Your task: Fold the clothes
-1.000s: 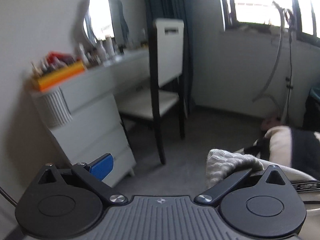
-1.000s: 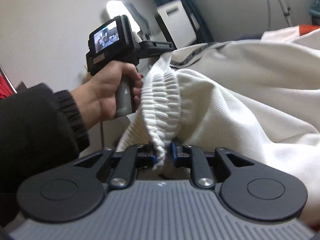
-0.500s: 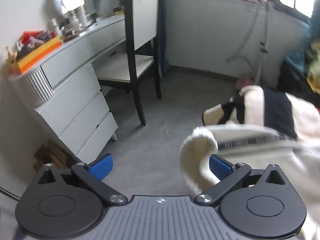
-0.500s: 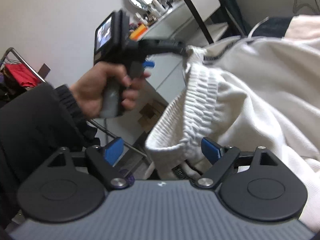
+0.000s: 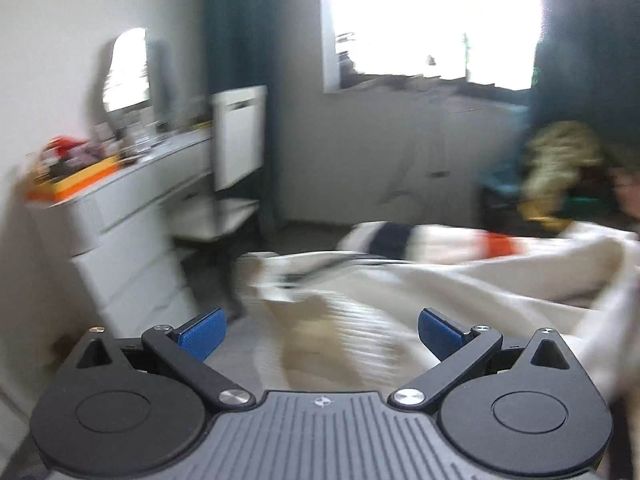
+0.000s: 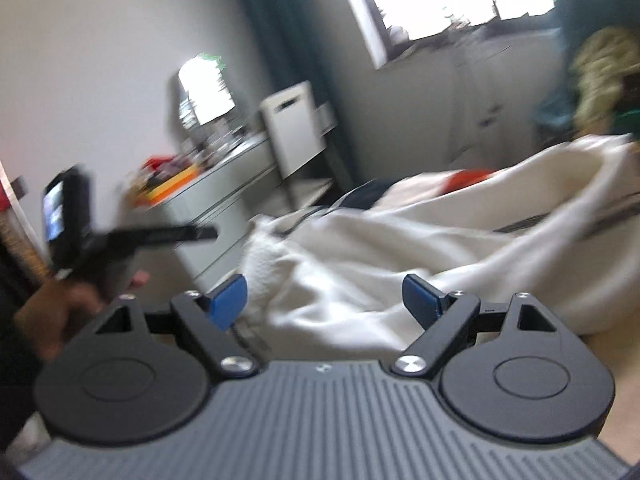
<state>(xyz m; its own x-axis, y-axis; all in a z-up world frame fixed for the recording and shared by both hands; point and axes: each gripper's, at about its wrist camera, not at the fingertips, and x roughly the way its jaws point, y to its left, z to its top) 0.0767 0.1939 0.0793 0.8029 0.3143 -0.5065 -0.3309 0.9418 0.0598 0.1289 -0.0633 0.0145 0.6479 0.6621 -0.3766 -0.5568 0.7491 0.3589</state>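
Note:
A cream knitted garment (image 5: 420,280) with a ribbed hem lies spread out ahead of both grippers; it also shows in the right wrist view (image 6: 380,248). My left gripper (image 5: 320,330) is open and empty, with the ribbed hem lying just beyond its blue pads. My right gripper (image 6: 325,300) is open and empty, with the cloth bunched just beyond its fingers. A second garment with navy and orange stripes (image 5: 400,242) lies behind the cream one. Both views are blurred by motion.
A white dresser (image 5: 132,216) with clutter and a mirror stands at the left. A white chair with dark legs (image 5: 236,152) stands beside it. The hand holding the left gripper (image 6: 72,224) shows at the left of the right wrist view. A window (image 5: 432,20) is at the back.
The right gripper let go of the ribbed hem and opened. The left gripper also came away from the cloth. Both pulled back and tilted up, and the garment now lies flatter.

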